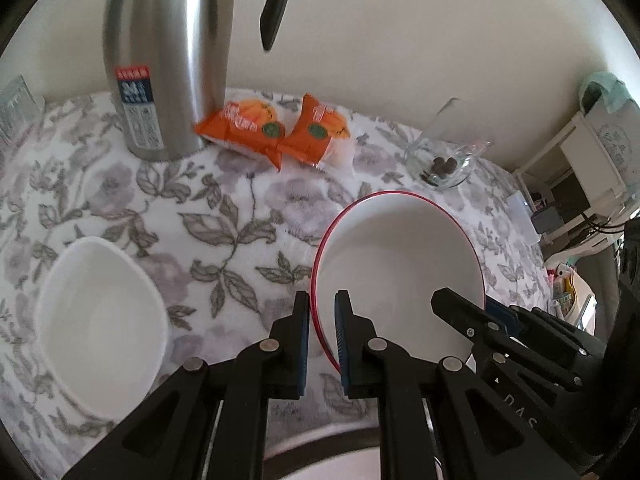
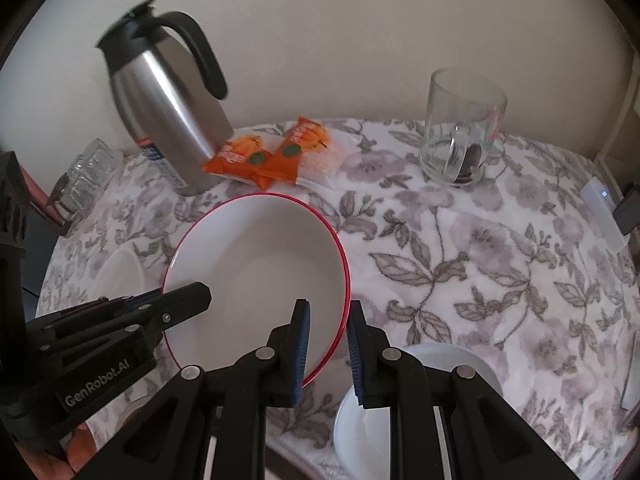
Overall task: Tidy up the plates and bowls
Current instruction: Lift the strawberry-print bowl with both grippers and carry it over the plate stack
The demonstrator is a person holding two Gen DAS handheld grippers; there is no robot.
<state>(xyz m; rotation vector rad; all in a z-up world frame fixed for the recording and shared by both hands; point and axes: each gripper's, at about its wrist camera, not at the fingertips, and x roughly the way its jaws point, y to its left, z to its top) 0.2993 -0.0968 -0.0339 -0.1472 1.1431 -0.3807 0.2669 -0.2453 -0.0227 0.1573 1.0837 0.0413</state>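
Observation:
A white plate with a red rim (image 1: 396, 256) is held tilted above the floral tablecloth by both grippers. My left gripper (image 1: 322, 312) is shut on its left edge, and my right gripper (image 2: 328, 320) is shut on its right edge (image 2: 260, 276). The right gripper's fingers (image 1: 460, 308) show at the plate's right side in the left wrist view. A white bowl (image 1: 100, 320) sits on the table to the left. Another white bowl (image 2: 416, 400) sits under the right gripper, partly hidden.
A steel thermos jug (image 1: 168, 56), two orange snack packets (image 1: 276, 128) and a glass mug (image 2: 460, 128) stand at the back by the wall. A small ribbed glass (image 2: 88, 172) is at the far left. A white remote (image 2: 604, 212) lies at the right edge.

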